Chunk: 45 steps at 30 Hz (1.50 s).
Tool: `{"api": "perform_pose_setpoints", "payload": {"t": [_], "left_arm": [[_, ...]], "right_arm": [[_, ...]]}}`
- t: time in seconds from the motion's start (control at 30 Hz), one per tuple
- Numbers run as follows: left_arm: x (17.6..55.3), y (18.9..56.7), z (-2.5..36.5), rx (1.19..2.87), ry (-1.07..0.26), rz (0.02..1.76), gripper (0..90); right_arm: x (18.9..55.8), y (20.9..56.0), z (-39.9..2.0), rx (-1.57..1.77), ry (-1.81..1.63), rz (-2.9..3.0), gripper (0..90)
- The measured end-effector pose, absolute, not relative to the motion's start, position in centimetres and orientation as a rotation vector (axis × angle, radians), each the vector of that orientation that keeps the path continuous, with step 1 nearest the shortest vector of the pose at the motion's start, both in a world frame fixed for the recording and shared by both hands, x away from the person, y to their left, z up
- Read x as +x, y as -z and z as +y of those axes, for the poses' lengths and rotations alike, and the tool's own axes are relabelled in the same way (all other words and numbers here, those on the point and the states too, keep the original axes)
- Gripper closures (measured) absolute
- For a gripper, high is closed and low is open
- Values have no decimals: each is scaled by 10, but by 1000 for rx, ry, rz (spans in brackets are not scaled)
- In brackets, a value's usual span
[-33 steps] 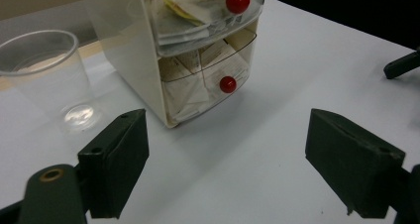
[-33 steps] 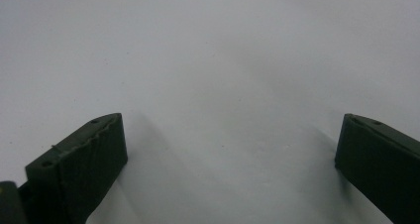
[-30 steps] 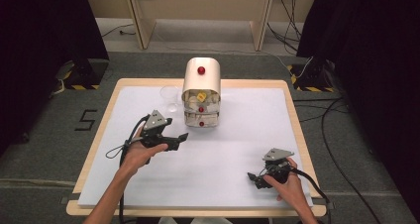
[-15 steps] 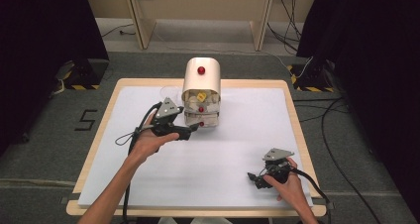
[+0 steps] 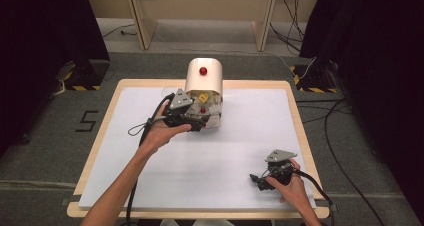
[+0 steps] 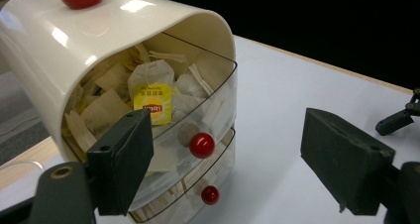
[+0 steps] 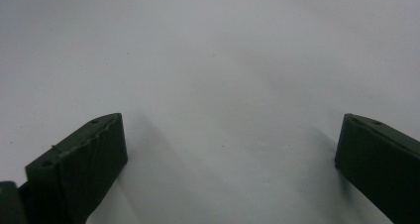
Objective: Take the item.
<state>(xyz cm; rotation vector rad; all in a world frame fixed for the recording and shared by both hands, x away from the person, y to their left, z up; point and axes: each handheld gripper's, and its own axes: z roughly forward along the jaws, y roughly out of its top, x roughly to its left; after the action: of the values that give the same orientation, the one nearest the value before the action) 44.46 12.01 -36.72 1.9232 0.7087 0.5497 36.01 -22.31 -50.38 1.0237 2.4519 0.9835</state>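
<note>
The left gripper (image 5: 197, 122) sits right at the front of the cream tea-bag dispenser (image 5: 204, 78), its jaws spread wide and holding nothing. In the left gripper view the jaws straddle the upper drawer's red knob (image 6: 202, 145): the knob lies straight ahead, between them but nearer the left jaw, and the jaws are not yet touching it. A smaller red knob (image 6: 210, 195) on the lower drawer sits just below.

The dispenser stands upright at the far middle of the white table (image 5: 240, 151), taller than it is wide. Its clear drawers open toward the person's side, so the knobs point at the approaching gripper. A yellow-tagged tea bag (image 6: 152, 102) shows behind the upper drawer's front. The likely next move is a close on the upper knob and a pull straight back along the drawer's slide.

The right gripper (image 5: 261, 181) rests low at the near right of the table, well apart from the dispenser, jaws also wide and empty over bare white surface. The left hand (image 5: 162, 131) is clearly the nearer one.
</note>
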Motion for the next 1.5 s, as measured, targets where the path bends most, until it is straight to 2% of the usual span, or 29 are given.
{"api": "perform_pose_setpoints", "payload": {"t": [0.6, 0.93, 1.5], "left_arm": [[457, 373, 112, 1960, -537, 711, 197], [440, 372, 113, 2000, -521, 688, 191], [411, 381, 111, 2005, -570, 651, 183]], "right_arm": [[360, 504, -223, 1024, -984, 2452, 1], [360, 504, -223, 1024, -984, 2452, 2], [360, 504, -223, 1023, -983, 2452, 1]]}}
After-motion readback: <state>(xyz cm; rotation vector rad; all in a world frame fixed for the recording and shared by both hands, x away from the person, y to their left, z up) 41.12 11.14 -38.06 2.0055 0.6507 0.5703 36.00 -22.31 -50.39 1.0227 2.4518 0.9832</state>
